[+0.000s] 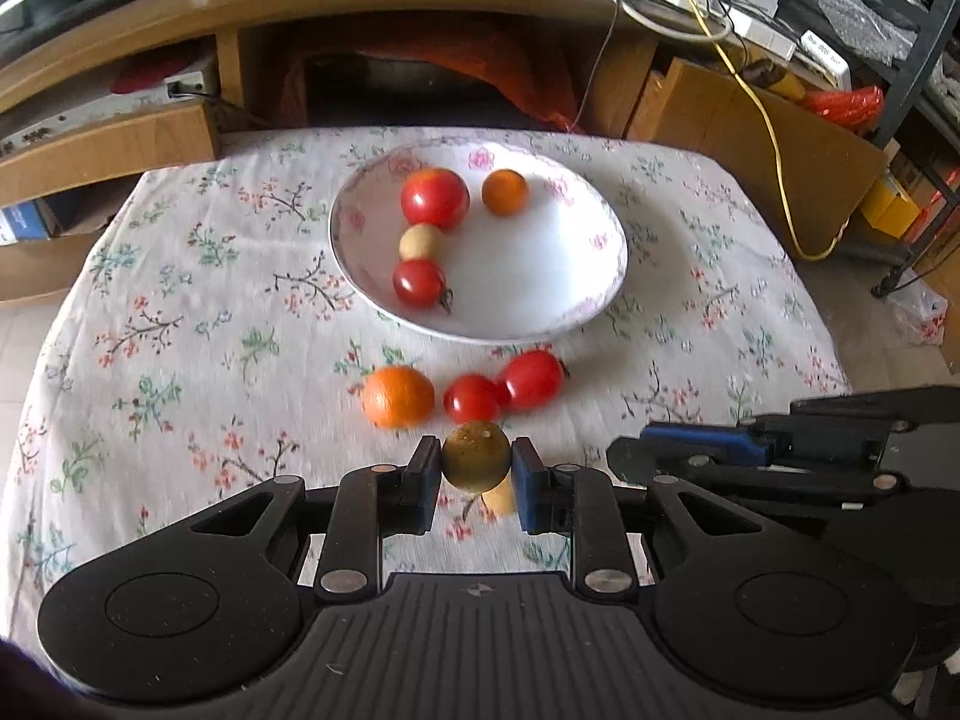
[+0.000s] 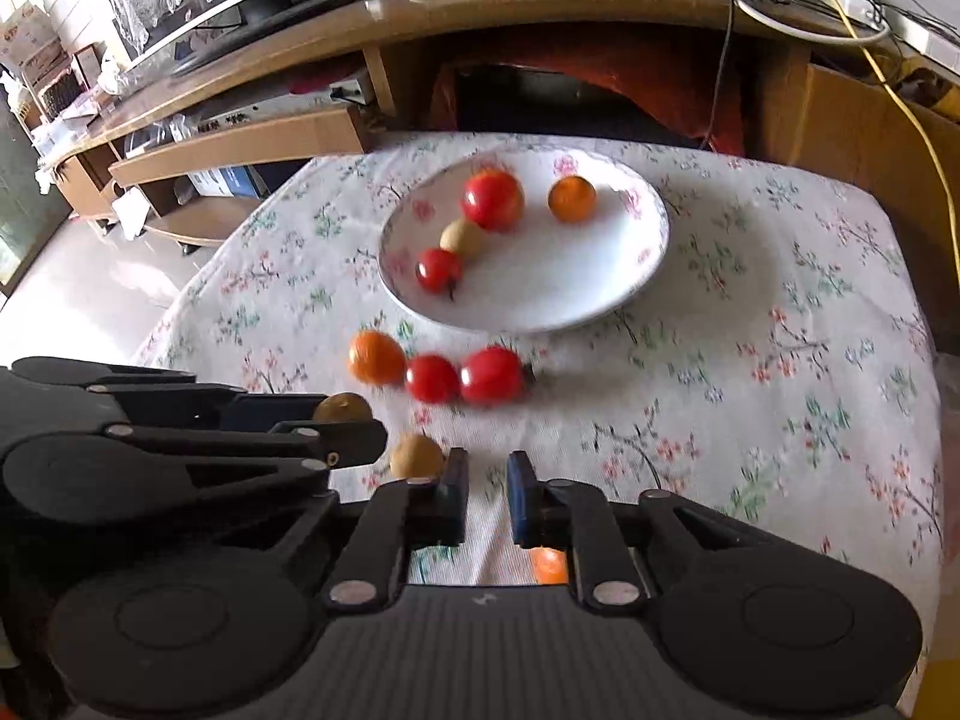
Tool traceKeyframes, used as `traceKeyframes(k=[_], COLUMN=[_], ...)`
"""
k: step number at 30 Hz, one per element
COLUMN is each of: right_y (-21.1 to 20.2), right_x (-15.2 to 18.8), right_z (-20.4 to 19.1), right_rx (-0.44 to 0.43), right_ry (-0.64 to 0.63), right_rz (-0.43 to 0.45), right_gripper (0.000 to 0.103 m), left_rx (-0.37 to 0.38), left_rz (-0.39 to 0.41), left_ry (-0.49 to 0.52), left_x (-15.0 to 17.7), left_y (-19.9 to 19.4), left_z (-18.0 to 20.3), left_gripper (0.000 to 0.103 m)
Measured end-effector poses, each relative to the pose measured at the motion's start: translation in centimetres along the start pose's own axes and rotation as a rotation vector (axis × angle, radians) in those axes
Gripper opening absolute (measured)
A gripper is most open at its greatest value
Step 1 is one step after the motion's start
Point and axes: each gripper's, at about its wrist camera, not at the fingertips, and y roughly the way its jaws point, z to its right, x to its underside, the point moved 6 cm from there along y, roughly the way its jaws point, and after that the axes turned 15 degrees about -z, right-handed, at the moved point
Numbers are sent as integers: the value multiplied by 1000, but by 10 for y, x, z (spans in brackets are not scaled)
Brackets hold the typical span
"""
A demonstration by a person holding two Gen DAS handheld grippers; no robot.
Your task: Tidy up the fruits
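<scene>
The left gripper (image 1: 476,468) fingers pinch a round olive-brown fruit (image 1: 476,456) above the flower-print cloth surface (image 1: 180,312); the right gripper (image 2: 487,495) fingers are drawn in, empty. Next, likely: carry it toward twelve o'clock and release over the white floral-rimmed plate (image 1: 540,300).

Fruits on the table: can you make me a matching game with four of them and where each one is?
Fruits:
1. brown-green fruit
2. big red tomato
3. big orange
4. pale round fruit

Places:
a. on the flowery cloth, outside the plate
b. gripped in the left tongs
c. middle of the row of three in the plate
d. far end of that row

Pairs: 1-b, 2-d, 3-a, 4-c
</scene>
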Motion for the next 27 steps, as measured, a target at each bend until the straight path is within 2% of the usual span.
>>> traceKeyframes(k=[6, 11, 21, 27], right_y=[13, 6, 5, 4], right_x=[3, -1, 3, 7], right_z=[17, 18, 17, 17], right_rx=[-14, -48, -28, -112], right_ry=[51, 69, 45, 81], right_rz=[-36, -15, -34, -46], right_gripper=[13, 12, 14, 16], left_rx=[29, 35, 48, 50], left_rz=[1, 5, -7, -18], left_ry=[-20, -30, -31, -25], left_x=[-3, -7, -5, -4], left_y=[-3, -5, -7, -6], left_z=[-3, -5, -4, -3], left_gripper=[32, 32, 33, 33])
